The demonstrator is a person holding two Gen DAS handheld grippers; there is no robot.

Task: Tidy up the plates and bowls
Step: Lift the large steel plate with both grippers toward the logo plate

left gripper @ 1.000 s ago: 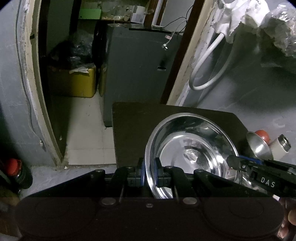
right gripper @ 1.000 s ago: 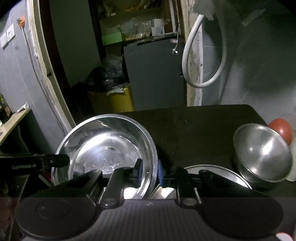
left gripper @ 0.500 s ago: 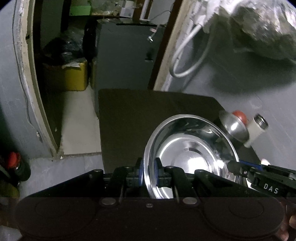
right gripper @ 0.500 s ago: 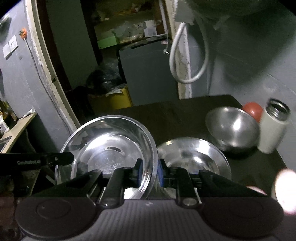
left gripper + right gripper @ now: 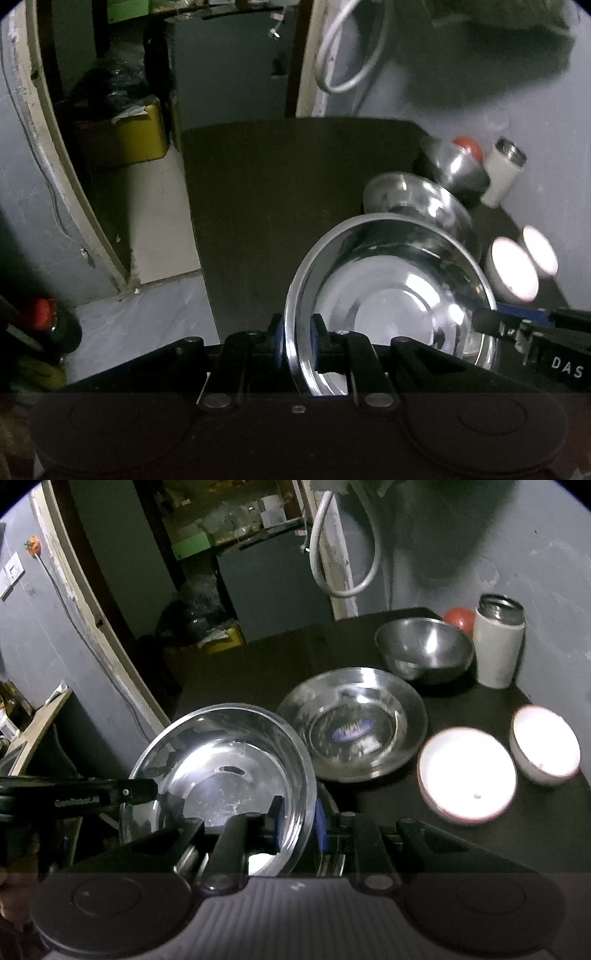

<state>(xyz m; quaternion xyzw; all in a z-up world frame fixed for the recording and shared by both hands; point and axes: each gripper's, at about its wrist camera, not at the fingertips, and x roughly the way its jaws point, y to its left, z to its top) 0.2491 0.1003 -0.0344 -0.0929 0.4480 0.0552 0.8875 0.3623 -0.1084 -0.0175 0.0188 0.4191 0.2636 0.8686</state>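
Observation:
Both grippers hold one large steel bowl (image 5: 391, 295) (image 5: 221, 768) by opposite sides of its rim, above the near left part of the dark table (image 5: 280, 657). My left gripper (image 5: 297, 332) pinches the bowl's left rim; its jaws are easing open slightly with the rim still between the pads. My right gripper (image 5: 298, 823) is shut on the right rim. Just beyond lies a shallow steel dish (image 5: 351, 731), then a smaller steel bowl (image 5: 424, 650). Two white bowls (image 5: 467, 775) (image 5: 545, 746) sit at the right.
A white flask (image 5: 498, 642) with a steel neck and a red round thing (image 5: 460, 618) stand at the table's far right corner by the grey wall. Left of the table is a doorway with a yellow box (image 5: 122, 136) and a dark cabinet (image 5: 273, 576) behind.
Both grippers have carried the large bowl rightward over the table. The shallow dish, small bowl and flask have drawn closer, and the two white bowls have come into view.

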